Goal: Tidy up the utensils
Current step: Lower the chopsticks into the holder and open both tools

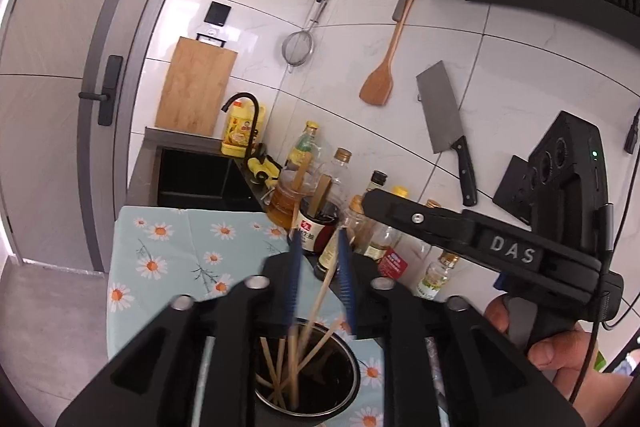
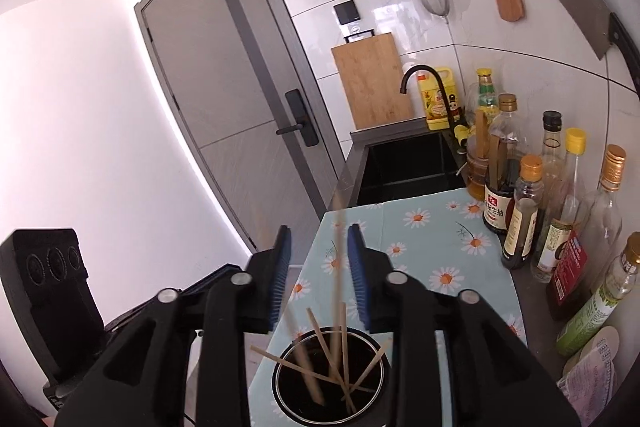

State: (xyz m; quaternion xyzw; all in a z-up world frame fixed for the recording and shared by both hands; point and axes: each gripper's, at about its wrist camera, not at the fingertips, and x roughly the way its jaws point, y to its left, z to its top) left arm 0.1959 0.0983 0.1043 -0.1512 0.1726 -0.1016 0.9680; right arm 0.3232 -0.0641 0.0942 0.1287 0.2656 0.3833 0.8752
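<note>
L wrist cam rides on your left gripper (image 1: pixel 318 263), looking fwd along its fingers and slightly down, close above the round holder (image 1: pixel 306 373) of chopsticks on the daisy cloth (image 1: pixel 168 247). It faces the tiled wall and takes in your right gripper (image 1: pixel 480 239) at its right side. R wrist cam sits on your right gripper (image 2: pixel 318 259), same tilt, just as close over the holder (image 2: pixel 332 379), but faces more toward the door (image 2: pixel 224 83). Both views share the holder, cloth (image 2: pixel 432 247), sink (image 2: pixel 408 163), cutting board (image 2: pixel 372 87), bottles by the wall and the hanging utensils
</note>
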